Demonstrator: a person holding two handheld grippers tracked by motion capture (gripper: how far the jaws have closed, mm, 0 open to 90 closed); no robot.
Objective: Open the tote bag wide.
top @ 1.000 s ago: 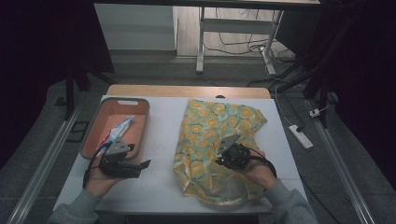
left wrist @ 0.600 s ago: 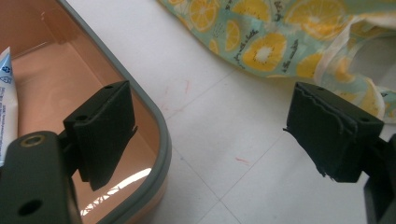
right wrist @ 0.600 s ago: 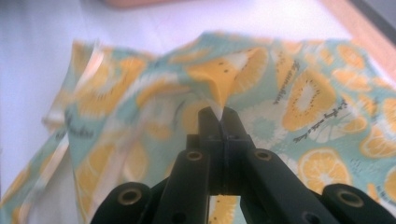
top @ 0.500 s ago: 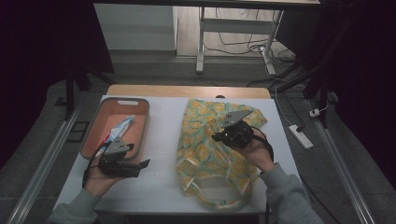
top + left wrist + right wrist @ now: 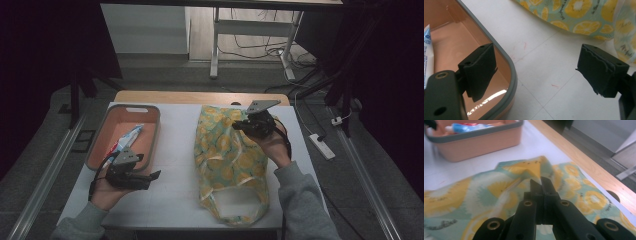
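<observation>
your right tongs are clamped on a thin fold of the bag, pinching it near its far end. the bag's long axis runs from those jaws back toward you, handles nearest your body. your left tongs stand open and empty, nearer you, the bag to their right and the tray just to their left.

The room is dark around the bright white counter. Light shines on the tray floor as a white glare. The close black fingers look blurry.
</observation>
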